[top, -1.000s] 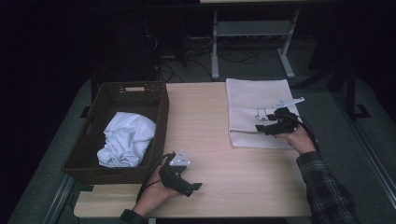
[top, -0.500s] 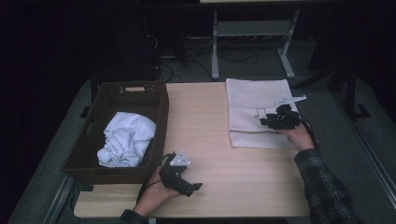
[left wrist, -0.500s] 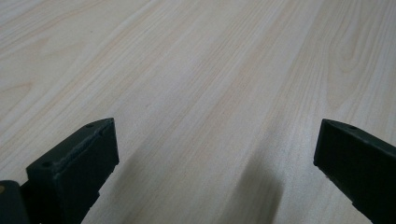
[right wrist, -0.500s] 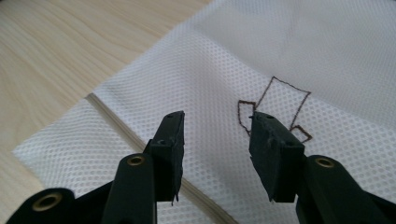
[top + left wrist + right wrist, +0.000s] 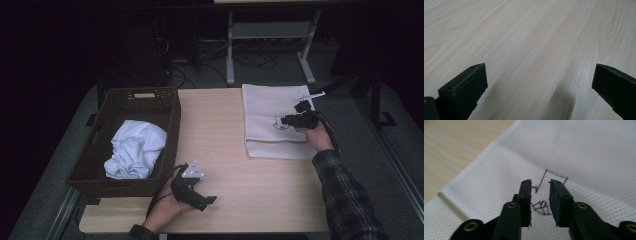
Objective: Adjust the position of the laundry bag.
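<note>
right gripper over the folded cloth, jaws nearly closed, empty | cloth's long axis runs away from basket-side edge | left gripper wide open, idle, well apart near basket

1. One tabletop of pale wood carries everything.
2. One dark woven basket stands at its left side.
3. Two white cloths: one crumpled cloth inside the basket, one folded cloth lying flat at the right, with one dark scribbled mark on it.
4. Two hand-held grippers: the left hand-held gripper and the right hand-held gripper, one in each of the person's two hands.
</note>
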`<state>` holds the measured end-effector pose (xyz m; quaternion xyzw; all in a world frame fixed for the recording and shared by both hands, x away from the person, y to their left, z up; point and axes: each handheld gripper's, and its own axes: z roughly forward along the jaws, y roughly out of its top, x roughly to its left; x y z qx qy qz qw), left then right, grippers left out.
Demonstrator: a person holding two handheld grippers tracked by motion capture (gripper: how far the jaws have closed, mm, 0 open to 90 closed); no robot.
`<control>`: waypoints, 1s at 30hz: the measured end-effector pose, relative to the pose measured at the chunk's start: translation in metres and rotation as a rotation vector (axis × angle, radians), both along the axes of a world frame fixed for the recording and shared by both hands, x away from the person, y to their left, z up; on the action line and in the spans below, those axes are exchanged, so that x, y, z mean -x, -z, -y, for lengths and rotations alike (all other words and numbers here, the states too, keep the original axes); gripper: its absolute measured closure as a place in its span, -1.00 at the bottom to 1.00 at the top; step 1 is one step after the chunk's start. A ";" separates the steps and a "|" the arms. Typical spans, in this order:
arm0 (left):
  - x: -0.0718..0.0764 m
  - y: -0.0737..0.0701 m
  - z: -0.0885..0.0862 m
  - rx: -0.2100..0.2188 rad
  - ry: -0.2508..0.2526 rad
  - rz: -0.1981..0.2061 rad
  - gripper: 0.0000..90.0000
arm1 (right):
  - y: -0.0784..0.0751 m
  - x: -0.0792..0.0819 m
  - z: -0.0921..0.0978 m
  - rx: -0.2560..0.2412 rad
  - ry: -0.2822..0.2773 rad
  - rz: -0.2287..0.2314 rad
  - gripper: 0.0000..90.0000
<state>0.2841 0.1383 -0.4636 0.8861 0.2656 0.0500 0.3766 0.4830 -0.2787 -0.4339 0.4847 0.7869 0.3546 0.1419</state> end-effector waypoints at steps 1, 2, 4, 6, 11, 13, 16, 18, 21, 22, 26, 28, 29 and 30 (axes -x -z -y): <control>0.000 0.000 0.000 0.001 0.000 0.000 -1.00 | 0.001 -0.002 0.002 -0.002 0.013 0.012 0.62; 0.000 0.000 0.000 0.001 0.000 0.001 -1.00 | 0.002 -0.004 0.003 -0.006 0.032 0.014 0.63; 0.001 0.000 0.000 0.001 0.002 0.000 -1.00 | 0.007 -0.007 0.006 -0.002 0.056 0.013 0.65; 0.001 0.000 0.000 0.003 0.004 -0.004 -1.00 | 0.013 -0.011 0.009 0.017 0.075 0.009 0.73; 0.002 0.001 0.000 0.010 0.005 -0.014 -1.00 | 0.023 -0.017 0.008 0.025 0.108 0.024 0.91; 0.002 0.000 0.000 0.012 0.006 -0.013 -1.00 | 0.025 -0.020 0.005 0.027 0.120 0.039 0.97; 0.002 0.000 -0.001 0.016 0.007 -0.014 -1.00 | 0.029 -0.023 0.004 0.009 0.146 0.048 0.99; 0.002 0.000 -0.001 0.021 0.008 -0.013 -1.00 | 0.033 -0.025 0.004 -0.005 0.156 0.051 0.99; 0.002 -0.001 -0.001 0.026 0.008 -0.011 -1.00 | 0.037 -0.027 0.004 -0.024 0.166 0.051 0.99; 0.002 -0.001 -0.001 0.026 0.008 -0.012 -1.00 | 0.038 -0.027 0.003 -0.025 0.169 0.057 0.99; 0.002 0.000 -0.001 0.030 0.005 -0.012 -1.00 | 0.041 -0.028 0.001 -0.032 0.163 0.070 0.99; 0.002 0.000 0.000 0.029 0.006 -0.012 -1.00 | 0.042 -0.029 -0.001 -0.021 0.158 0.071 0.99; 0.002 0.000 0.000 0.030 0.005 -0.012 -1.00 | 0.042 -0.029 -0.001 -0.020 0.156 0.070 0.99; 0.002 0.000 -0.001 0.029 0.005 -0.012 -1.00 | 0.043 -0.029 -0.001 -0.016 0.154 0.065 0.99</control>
